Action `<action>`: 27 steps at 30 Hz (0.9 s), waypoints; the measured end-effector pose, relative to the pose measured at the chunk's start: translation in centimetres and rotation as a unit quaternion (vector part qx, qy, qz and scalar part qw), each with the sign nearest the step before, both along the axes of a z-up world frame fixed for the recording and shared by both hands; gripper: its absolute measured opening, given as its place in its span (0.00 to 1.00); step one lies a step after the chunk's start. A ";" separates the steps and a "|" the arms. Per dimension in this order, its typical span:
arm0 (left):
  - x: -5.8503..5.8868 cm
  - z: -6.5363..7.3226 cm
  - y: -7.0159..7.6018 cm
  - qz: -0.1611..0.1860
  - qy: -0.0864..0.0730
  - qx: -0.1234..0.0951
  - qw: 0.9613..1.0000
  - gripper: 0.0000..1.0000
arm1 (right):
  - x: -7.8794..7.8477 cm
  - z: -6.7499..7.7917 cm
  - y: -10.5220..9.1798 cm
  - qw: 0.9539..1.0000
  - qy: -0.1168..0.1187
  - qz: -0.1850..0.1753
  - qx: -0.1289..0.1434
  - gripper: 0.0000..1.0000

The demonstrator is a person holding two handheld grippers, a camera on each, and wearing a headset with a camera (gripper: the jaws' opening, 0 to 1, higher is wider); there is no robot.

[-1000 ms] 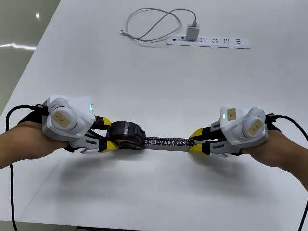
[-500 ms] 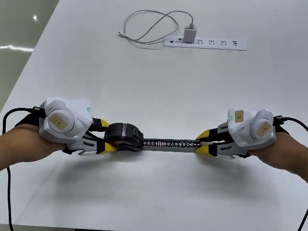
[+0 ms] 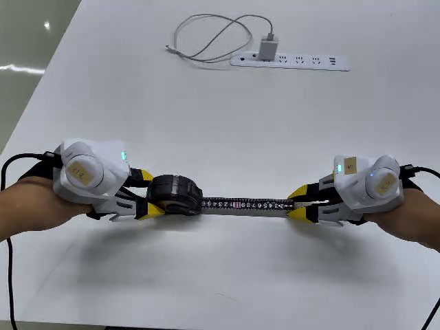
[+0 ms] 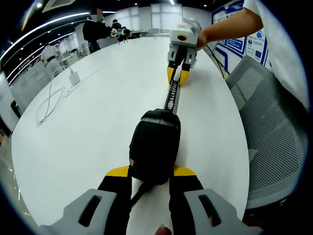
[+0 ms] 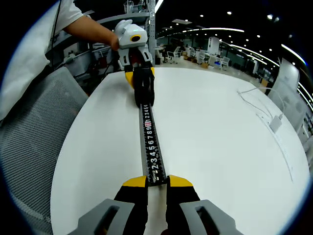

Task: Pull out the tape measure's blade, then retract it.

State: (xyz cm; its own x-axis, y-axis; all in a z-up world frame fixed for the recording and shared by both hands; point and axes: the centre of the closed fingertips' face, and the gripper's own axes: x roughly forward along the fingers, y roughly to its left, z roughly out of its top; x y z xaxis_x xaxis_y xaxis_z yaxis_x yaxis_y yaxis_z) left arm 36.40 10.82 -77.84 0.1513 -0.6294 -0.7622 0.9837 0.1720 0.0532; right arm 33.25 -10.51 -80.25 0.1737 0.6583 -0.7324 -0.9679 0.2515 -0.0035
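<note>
Pulling step: the blade (image 3: 244, 204) is partly drawn out of the tape measure case (image 3: 176, 194) and runs straight and low over the tabletop (image 3: 227, 124). It lies along the near edge, with the case toward the left side.
Left claw (image 3: 153, 192): closed around the case, one jaw on each flank, anchoring it.
Right claw (image 3: 298, 203): pinched narrow on the blade's free end.
Doing it well: by my reading, the pull should stay in line with the case's mouth, with the blade flat and untwisted and the case braced against sliding. For the return, the end is better guided back than let snap.
Right gripper view: the printed numerals read clearly, counting up from the claw toward the case. From the head they are tiny.
Left gripper view: the rear of the case between the yellow jaw tips, and a mesh chair (image 4: 274, 122) beside the tabletop edge.
Head view: a power strip (image 3: 289, 61), charger (image 3: 267, 48) and looped cable (image 3: 206, 34) near the far edge, well apart from the work.
</note>
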 end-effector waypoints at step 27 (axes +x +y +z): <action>0.0 0.0 -0.1 -0.001 0.001 0.003 1.000 0.24 | -1.0 0.4 -3.8 0.999 0.000 -0.010 -0.031 0.09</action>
